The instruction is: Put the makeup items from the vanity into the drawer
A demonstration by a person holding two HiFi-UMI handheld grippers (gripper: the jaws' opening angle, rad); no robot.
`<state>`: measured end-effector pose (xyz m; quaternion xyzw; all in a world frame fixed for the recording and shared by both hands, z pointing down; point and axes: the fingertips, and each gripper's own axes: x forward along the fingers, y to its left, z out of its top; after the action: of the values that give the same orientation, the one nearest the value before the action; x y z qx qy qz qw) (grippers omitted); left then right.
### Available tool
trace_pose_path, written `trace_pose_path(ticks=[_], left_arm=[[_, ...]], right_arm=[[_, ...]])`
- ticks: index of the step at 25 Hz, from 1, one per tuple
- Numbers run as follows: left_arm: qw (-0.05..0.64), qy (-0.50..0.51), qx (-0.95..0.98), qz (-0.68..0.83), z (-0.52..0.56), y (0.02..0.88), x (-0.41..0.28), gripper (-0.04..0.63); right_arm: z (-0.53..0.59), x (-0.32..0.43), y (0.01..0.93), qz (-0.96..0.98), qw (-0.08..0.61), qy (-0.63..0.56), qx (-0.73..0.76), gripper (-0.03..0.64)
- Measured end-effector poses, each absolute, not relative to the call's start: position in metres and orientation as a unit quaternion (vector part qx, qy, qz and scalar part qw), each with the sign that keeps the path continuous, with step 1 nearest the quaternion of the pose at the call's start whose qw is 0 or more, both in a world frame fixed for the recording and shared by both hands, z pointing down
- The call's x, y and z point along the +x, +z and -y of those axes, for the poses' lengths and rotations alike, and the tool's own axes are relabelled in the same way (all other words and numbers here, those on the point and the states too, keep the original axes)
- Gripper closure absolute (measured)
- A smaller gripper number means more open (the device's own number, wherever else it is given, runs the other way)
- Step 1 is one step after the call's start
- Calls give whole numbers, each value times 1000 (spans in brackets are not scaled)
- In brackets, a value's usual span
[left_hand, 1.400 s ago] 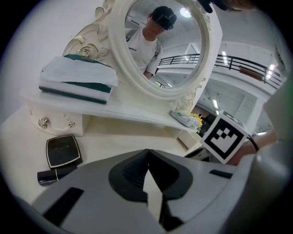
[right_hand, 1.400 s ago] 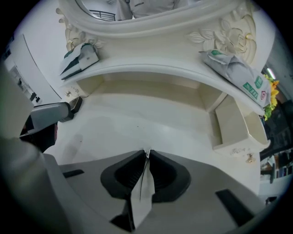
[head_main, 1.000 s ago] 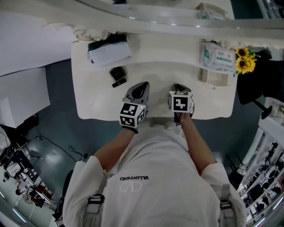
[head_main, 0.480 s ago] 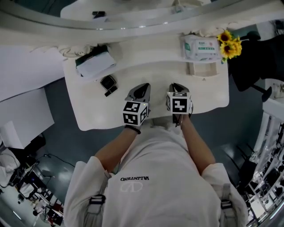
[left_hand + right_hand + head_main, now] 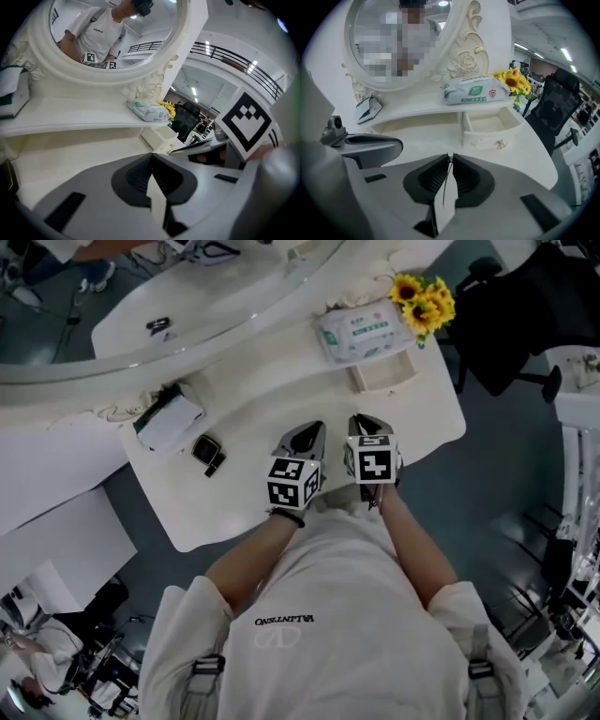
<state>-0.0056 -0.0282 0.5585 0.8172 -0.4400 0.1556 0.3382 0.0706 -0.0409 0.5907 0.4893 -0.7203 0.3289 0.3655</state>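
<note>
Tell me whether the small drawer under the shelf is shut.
No, the drawer is pulled out from under the shelf, its inside open to view.

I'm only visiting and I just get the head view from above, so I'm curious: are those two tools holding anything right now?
Observer: No. The left gripper view shows the left tool with its jaws together and nothing between them.
Operator: And the other one?
Observer: The right tool is shut and empty too, as its own view shows.
Operator: That drawer by the sunflowers, does it have a handle?
Observer: Yes. The right gripper view shows a small shiny knob on the front wall of the pulled-out drawer.
</note>
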Motion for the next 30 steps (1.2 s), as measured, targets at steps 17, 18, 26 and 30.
trace_pose_path(ticks=[17, 18, 26, 30], left_arm=[[285, 147, 854, 411, 98, 523, 88, 595], [281, 147, 855, 409, 103, 522, 93, 595], [285, 157, 848, 419, 135, 533, 122, 595], [282, 187, 842, 420, 147, 555, 127, 595]], right_arm=[[109, 156, 540, 707, 280, 312, 570, 570], [116, 160, 539, 707, 277, 311, 572, 570], [156, 164, 529, 715, 270, 294, 574, 569], [157, 177, 544, 706, 272, 315, 574, 569]])
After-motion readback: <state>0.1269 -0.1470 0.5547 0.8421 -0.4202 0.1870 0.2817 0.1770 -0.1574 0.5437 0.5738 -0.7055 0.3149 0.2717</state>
